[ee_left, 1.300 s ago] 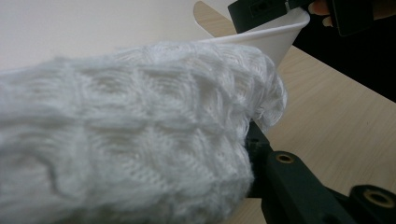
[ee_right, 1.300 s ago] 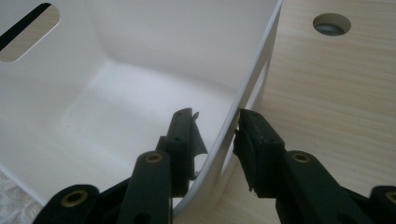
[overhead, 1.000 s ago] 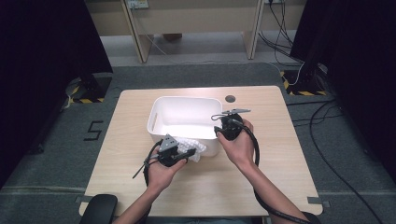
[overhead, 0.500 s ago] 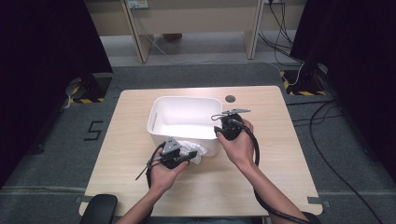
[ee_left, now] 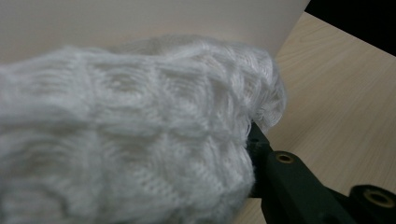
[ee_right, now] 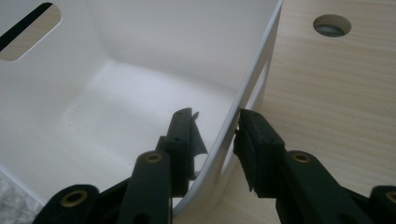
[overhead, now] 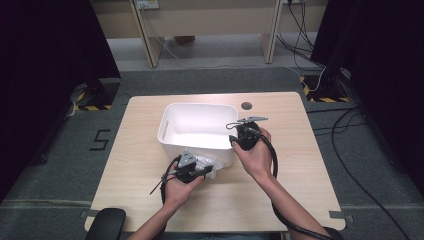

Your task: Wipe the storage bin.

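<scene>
Left gripper [overhead: 202, 171] clamps white knit cloth [ee_left: 140, 130] beside white bin [overhead: 172, 117]; right gripper [ee_right: 215, 135] straddles bin's wall, jaws narrow.

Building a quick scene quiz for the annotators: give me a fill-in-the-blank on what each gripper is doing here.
1. The left gripper is shut on a white knitted ____.
2. The right gripper has its jaws on either side of the white bin's ____.
3. The inside of the bin is ____.
4. The knitted item sits on the ____ just outside the bin.

Missing words: cloth; wall; empty; table
</scene>
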`<action>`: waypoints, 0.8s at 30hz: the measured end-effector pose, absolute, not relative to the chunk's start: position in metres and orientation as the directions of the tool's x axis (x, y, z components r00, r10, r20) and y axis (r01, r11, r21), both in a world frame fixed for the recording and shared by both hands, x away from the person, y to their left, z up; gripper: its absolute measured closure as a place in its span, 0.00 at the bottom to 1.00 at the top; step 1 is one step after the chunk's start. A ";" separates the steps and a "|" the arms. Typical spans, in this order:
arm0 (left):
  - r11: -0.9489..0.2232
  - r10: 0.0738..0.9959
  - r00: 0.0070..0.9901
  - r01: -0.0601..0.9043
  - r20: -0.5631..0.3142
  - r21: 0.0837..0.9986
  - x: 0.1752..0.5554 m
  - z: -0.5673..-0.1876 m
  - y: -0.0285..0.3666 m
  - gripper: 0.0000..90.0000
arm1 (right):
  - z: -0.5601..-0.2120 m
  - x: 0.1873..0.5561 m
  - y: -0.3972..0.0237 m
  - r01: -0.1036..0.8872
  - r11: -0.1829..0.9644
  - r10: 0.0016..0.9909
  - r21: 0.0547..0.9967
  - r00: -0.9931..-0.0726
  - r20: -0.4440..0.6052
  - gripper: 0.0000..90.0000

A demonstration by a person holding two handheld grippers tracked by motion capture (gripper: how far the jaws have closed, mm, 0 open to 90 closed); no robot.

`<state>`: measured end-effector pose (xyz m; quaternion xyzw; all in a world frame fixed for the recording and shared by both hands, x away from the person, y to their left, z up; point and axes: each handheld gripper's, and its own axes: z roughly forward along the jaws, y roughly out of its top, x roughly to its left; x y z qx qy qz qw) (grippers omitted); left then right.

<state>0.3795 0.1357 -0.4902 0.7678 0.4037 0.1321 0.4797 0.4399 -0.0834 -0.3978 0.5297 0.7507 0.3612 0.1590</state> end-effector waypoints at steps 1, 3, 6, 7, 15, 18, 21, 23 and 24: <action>-0.213 0.748 0.637 0.496 -0.186 0.842 0.380 -0.492 0.135 0.84 | -0.398 0.440 -0.083 0.680 0.178 0.910 0.711 -0.388 0.144 0.74; -0.216 0.749 0.637 0.499 -0.185 0.839 0.380 -0.495 0.135 0.84 | -0.398 0.440 -0.083 0.679 0.178 0.910 0.713 -0.389 0.143 0.74; -0.219 0.750 0.634 0.506 -0.188 0.834 0.381 -0.499 0.135 0.84 | -0.398 0.439 -0.082 0.680 0.174 0.911 0.712 -0.386 0.146 0.74; -0.218 0.750 0.634 0.506 -0.188 0.834 0.382 -0.500 0.135 0.84 | -0.398 0.439 -0.083 0.679 0.176 0.910 0.713 -0.388 0.144 0.74; -0.218 0.755 0.628 0.512 -0.189 0.831 0.383 -0.501 0.134 0.84 | -0.398 0.439 -0.082 0.678 0.178 0.909 0.713 -0.392 0.145 0.74; -0.217 0.756 0.627 0.514 -0.191 0.830 0.382 -0.501 0.134 0.84 | -0.398 0.439 -0.082 0.679 0.177 0.909 0.712 -0.391 0.146 0.74; -0.217 0.757 0.625 0.515 -0.190 0.829 0.382 -0.500 0.133 0.84 | -0.398 0.439 -0.082 0.681 0.175 0.909 0.711 -0.389 0.148 0.74; -0.219 0.757 0.626 0.514 -0.189 0.829 0.382 -0.498 0.133 0.84 | -0.398 0.440 -0.082 0.682 0.174 0.910 0.710 -0.388 0.150 0.74; -0.217 0.755 0.627 0.513 -0.190 0.830 0.382 -0.497 0.132 0.84 | -0.398 0.440 -0.082 0.682 0.173 0.909 0.710 -0.388 0.151 0.74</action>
